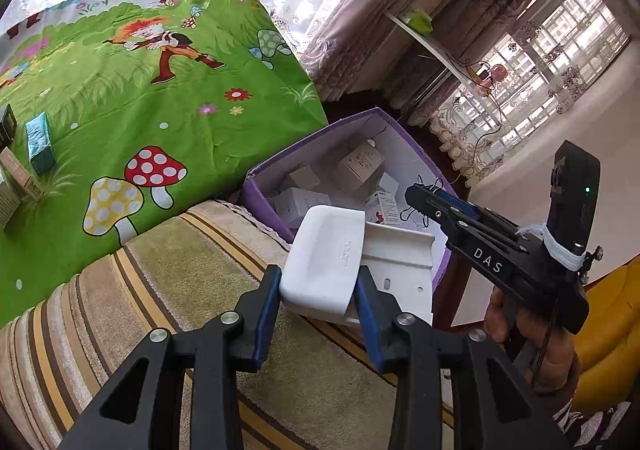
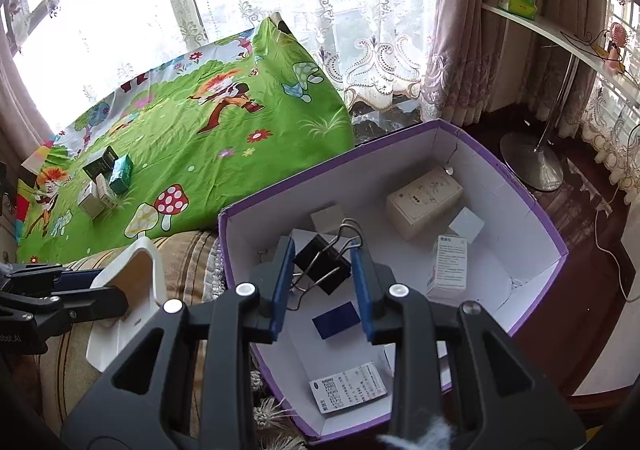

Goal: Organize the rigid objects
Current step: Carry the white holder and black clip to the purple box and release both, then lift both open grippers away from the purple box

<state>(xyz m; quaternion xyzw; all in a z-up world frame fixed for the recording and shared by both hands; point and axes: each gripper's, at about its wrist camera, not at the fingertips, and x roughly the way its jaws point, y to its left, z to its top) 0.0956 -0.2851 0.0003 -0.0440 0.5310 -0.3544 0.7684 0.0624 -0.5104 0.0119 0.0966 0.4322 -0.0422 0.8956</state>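
- Left wrist view: our left gripper [image 1: 318,292] has its blue pads against both sides of a white plastic holder [image 1: 324,262], narrowly parted jaws clamped on it.
- The holder hangs over the near rim of a purple-edged cardboard box [image 1: 256,186], part above the striped cushion [image 1: 180,290], part above the box's open interior.
- Small cartons [image 1: 360,164] lie inside the box, with bare white floor between them.
- Our right gripper [image 1: 416,196] reaches in from the right, above the box's far side.
- To the left, a green cartoon cloth [image 1: 160,98] carries a few more boxes [image 1: 40,146] near its left edge, well apart from the purple box.
- Right wrist view: our right gripper [image 2: 322,274] pinches a black binder clip [image 2: 320,264] between narrowly parted jaws, above the box floor [image 2: 492,250].
- Cartons [image 2: 424,200] sit toward the far and right walls; open floor shows below the clip.
- The left gripper [image 2: 116,300] and holder [image 2: 132,290] stay just outside the box's left wall.
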